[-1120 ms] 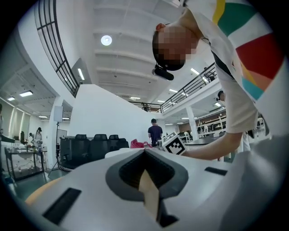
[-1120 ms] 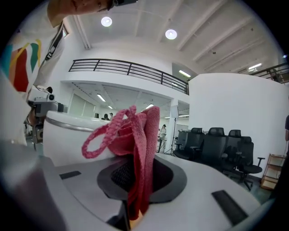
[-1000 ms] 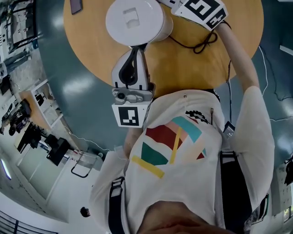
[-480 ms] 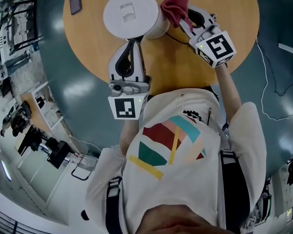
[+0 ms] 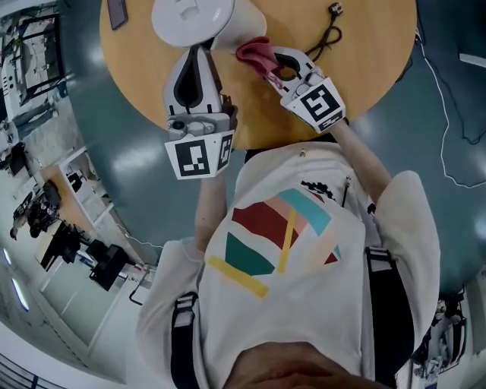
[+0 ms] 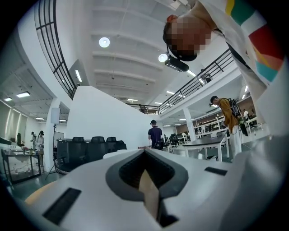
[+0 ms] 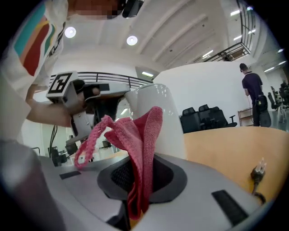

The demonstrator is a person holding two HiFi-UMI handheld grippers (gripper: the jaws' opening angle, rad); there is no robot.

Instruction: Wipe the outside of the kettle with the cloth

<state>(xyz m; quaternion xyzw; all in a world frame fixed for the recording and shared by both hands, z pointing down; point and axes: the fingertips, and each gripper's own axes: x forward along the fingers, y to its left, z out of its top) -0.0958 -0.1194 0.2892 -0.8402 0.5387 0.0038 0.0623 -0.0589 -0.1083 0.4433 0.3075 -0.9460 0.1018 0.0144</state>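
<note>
My left gripper (image 5: 200,50), jaws together with nothing seen between them, pointed level with its tips at the white kettle (image 5: 190,17), which stood on the round surface (image 5: 364,53). My right gripper (image 5: 263,67) was clamped on the pink cloth (image 5: 253,52), whose free folds lay just beside the kettle's wall; contact could not be judged.

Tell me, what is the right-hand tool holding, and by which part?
A pink cloth, pinched by a bunched fold between the right gripper's jaws; the rest sticks out loose.
</note>
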